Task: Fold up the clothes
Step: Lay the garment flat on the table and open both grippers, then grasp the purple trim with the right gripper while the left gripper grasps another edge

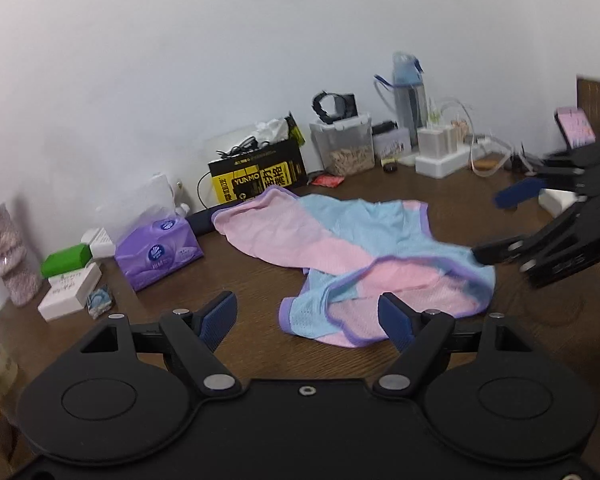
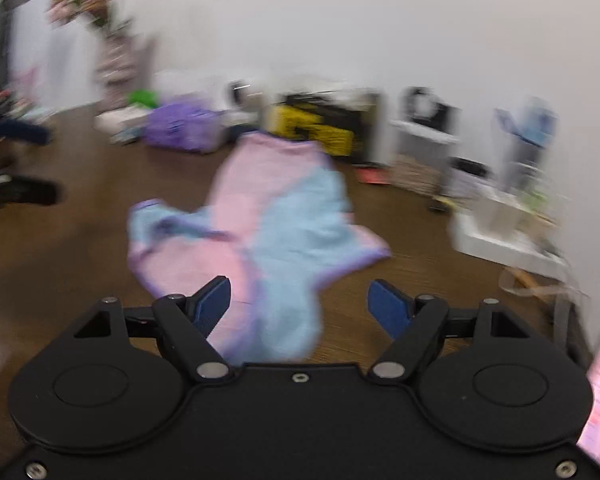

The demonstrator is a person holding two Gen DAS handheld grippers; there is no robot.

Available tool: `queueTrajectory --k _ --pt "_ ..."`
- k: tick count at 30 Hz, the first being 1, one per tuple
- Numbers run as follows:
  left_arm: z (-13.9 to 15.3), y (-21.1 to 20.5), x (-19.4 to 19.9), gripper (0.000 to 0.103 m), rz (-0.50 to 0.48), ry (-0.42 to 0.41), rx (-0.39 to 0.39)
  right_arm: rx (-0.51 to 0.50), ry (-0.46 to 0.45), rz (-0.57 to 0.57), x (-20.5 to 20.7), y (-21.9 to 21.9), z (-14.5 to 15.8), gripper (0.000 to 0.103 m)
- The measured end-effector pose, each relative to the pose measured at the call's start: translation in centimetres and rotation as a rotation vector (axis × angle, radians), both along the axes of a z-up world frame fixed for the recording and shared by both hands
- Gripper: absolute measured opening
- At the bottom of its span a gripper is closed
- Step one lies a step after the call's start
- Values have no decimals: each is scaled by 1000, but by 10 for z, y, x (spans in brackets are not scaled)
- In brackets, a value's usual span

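A pink and light-blue mesh garment (image 1: 340,240) with purple trim lies crumpled on the brown wooden table (image 1: 240,280). My left gripper (image 1: 308,316) is open just in front of the garment's near hem. The hem reaches in between the fingers on the right-hand side, and no pad presses on it. My right gripper (image 1: 500,222) comes in from the right edge of the left wrist view, open, its lower finger at the garment's right edge. In the blurred right wrist view, the garment (image 2: 276,220) runs back between the open right gripper (image 2: 300,306). The left gripper (image 2: 32,160) shows at the far left.
Along the white wall stand a purple tissue pack (image 1: 158,252), a black-and-yellow box (image 1: 260,176), a clear lidded container (image 1: 346,146), a blue water bottle (image 1: 410,96) and a white power strip (image 1: 440,164). Small white and green boxes (image 1: 68,276) lie at the left. A phone (image 1: 576,126) stands at the right.
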State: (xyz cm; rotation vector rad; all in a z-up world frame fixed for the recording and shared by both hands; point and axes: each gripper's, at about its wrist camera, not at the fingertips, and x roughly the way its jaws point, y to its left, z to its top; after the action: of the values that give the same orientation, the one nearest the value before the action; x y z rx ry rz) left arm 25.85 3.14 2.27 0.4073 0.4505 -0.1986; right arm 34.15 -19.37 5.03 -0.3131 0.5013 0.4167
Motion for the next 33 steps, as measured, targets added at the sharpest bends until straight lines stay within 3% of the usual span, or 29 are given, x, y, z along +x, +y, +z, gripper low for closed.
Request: queueTrajectory --k 2,4,5,6,7,12,15,20,21,22,23,24,26,28,30,33 --pt "-8 -6 -3 77 2 -24 56 -19 35 -19 11 17 -12 59" --pt "-15 -12 5 77 -12 -36 87 -20 67 -47 21 21 -21 38" --pt "-18 -15 8 77 -16 -36 84 -23 80 -64 25 22 -26 33" --pt "-22 -18 16 77 -23 -31 76 -28 87 -87 29 23 -31 15" --pt "-23 -20 23 77 -19 -35 75 -22 83 -91 26 22 -33 8" --pt "-48 -38 36 76 -26 -52 166 14 -50 -77 -32 11 -15 8" --pt "-57 -44 44 76 -44 -42 160 23 -99 -62 -68 9 -6 8" --pt "-67 -66 36 75 -193 -90 251 7 -101 -36 -91 8 -8 8" --pt "-70 -70 35 62 -224 -94 277 7 -99 -37 -93 8 -9 8" --pt "-73 -74 35 32 -233 -89 304 14 -97 -41 -94 6 -10 8" --pt "-75 -75 37 15 -230 -79 313 21 -96 -44 -94 5 -10 8" --pt "-76 -75 39 6 -210 -61 314 30 -95 -50 -94 3 -12 8" --pt "-66 -67 39 4 -141 -59 229 25 -74 -87 -92 -3 -18 9" --pt "-44 -52 31 4 -70 -61 70 15 -54 -113 -90 -6 -25 17" --pt "-31 -43 22 4 -32 -73 6 10 -50 -132 -94 -4 -34 28" --pt "-21 -36 13 4 -3 -95 -10 -11 -50 -92 -101 13 -45 39"
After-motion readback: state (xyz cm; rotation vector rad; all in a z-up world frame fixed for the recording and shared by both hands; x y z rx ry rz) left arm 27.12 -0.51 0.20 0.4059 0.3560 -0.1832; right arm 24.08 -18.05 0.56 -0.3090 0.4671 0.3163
